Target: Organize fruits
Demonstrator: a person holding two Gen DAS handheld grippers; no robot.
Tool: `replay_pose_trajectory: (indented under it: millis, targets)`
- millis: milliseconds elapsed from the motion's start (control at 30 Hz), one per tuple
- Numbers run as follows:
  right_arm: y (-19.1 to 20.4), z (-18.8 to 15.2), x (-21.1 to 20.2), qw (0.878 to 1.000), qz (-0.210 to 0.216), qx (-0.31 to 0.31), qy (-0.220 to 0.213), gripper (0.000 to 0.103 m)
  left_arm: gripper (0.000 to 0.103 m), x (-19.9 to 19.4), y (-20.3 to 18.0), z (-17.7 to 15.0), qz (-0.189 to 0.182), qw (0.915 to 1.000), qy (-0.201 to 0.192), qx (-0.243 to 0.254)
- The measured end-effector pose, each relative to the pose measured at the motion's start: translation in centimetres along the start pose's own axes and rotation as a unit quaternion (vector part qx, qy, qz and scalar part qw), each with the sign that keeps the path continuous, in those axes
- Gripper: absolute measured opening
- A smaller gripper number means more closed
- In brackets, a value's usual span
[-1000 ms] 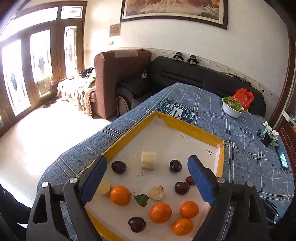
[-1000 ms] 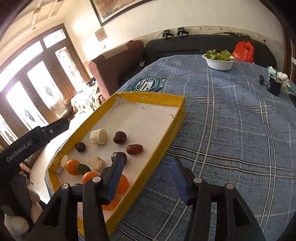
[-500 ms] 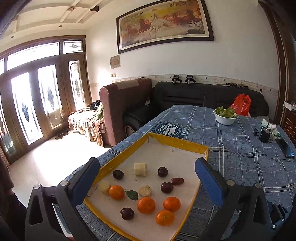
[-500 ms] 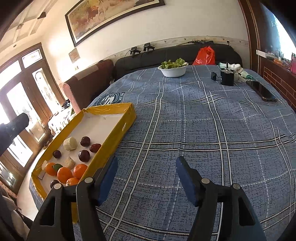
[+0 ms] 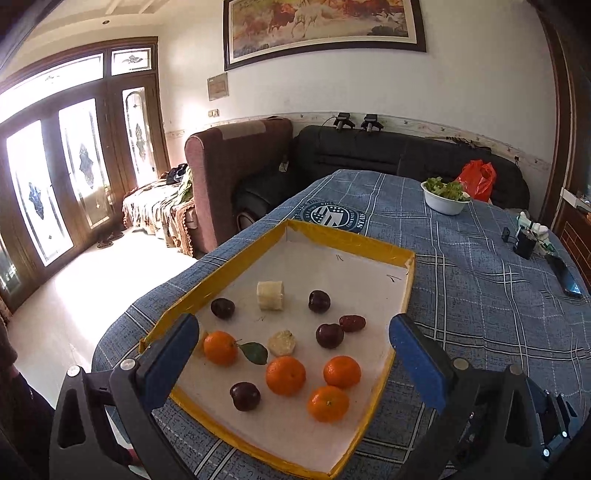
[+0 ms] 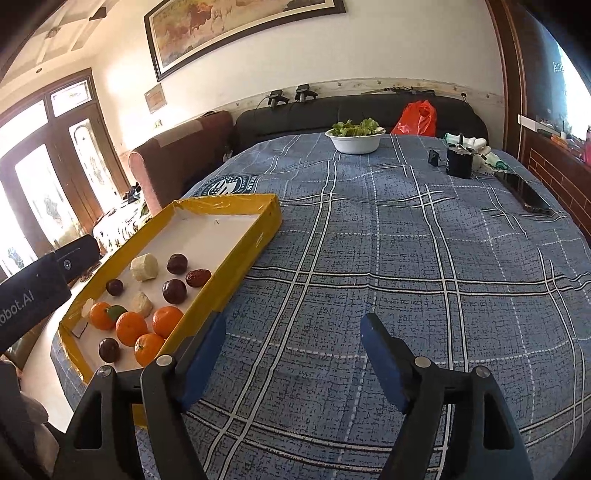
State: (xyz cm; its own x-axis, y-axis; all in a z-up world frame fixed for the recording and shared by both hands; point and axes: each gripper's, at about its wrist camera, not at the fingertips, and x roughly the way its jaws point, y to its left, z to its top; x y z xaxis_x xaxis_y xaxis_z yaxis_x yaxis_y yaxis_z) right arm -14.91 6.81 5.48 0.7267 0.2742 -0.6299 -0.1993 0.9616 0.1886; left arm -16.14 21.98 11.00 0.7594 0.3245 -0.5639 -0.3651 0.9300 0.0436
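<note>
Premises: domestic living room. Evidence: framed horse painting (image 5: 321,31) at top centre, sofas (image 5: 369,155) along the wall, glazed wooden doors (image 5: 74,158) at left.

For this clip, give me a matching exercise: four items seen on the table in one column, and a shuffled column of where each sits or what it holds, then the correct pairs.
Column 1
1. white bowl
2. yellow-rimmed tray
3. orange with a green leaf
4. black phone

Column 2
A. flat on the cloth near the table's right edge
B. near the tray's left rim, close to the left claw
C. at the table's far end, filled with leafy greens
D. holds oranges, dark plums and pale fruit pieces

Pairs: 1-C, 2-D, 3-B, 4-A
</note>
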Motion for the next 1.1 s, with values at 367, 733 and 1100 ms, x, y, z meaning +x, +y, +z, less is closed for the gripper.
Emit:
replay_pose_trajectory:
  millis: [367,733,1100]
  targets:
    - [1.5,-0.5,0.2,1.0,0.002,-0.021,0.008,0.082,0.103,0.5,0.6,-0.2,-0.004,0.9999,0.012,-0.005]
    - [1.4,-0.8,0.6,1.0,-0.005,-0.012,0.018,0.083,0.103,0.7,0.5,-0.4,-0.01,0.9998,0.018,-0.006]
    - [2.2,-0.8,-0.6,0.999,-0.01,-0.03,-0.011,0.084,0.103,-3.6,1.6,-0.1,0.065,0.9933,-0.087,-0.038]
